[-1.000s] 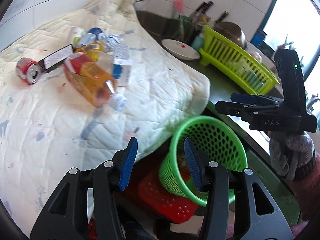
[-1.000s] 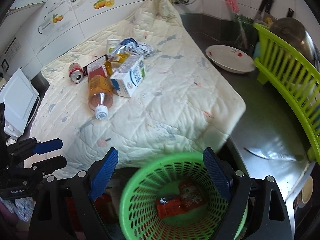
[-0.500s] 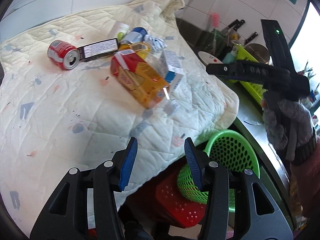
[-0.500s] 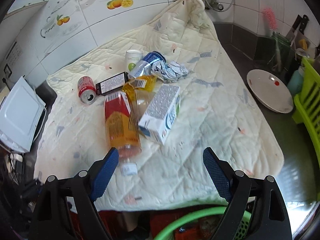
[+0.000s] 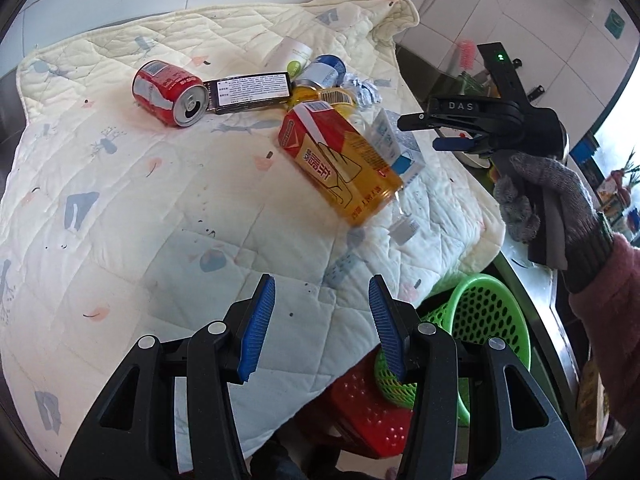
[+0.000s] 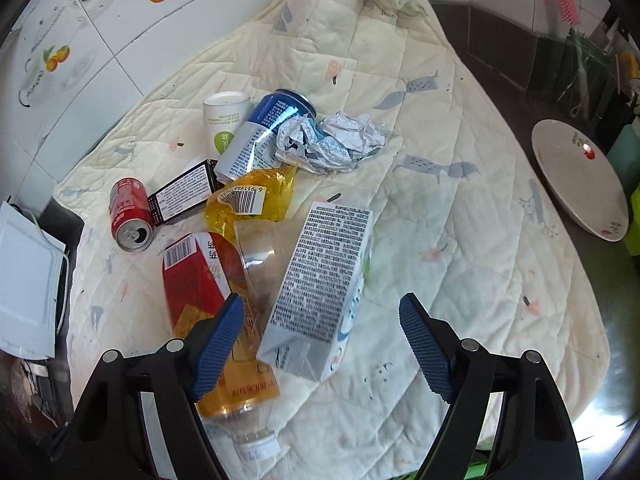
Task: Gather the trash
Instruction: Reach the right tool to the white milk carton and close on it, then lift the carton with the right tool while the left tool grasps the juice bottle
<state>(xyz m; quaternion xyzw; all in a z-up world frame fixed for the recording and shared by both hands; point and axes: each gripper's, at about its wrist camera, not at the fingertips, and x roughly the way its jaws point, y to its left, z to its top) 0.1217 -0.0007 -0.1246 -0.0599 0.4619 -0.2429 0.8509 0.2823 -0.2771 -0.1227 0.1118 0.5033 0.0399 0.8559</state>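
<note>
Meanwhile, in the left wrist view, the left gripper hung with its jaws apart and empty above the near part of the quilt, having lifted away from the basket, which a second earlier sat right between its fingers and now lay low at the right, off the quilt's edge. The bottle, red can and black box lay well ahead of it. The right gripper showed side-on over the carton, jaws parted.

From the right wrist view, the right gripper stood wide open with nothing held, its fingers either side of the carton. A second ago those fingers framed the basket and its wrappers; half a second ago the pile was still far off. The bottle lay touching the carton's left side, partly behind the left finger. Blue can, foil and yellow wrapper lay beyond. I judged the drop finished and the carton the next pick.
</note>
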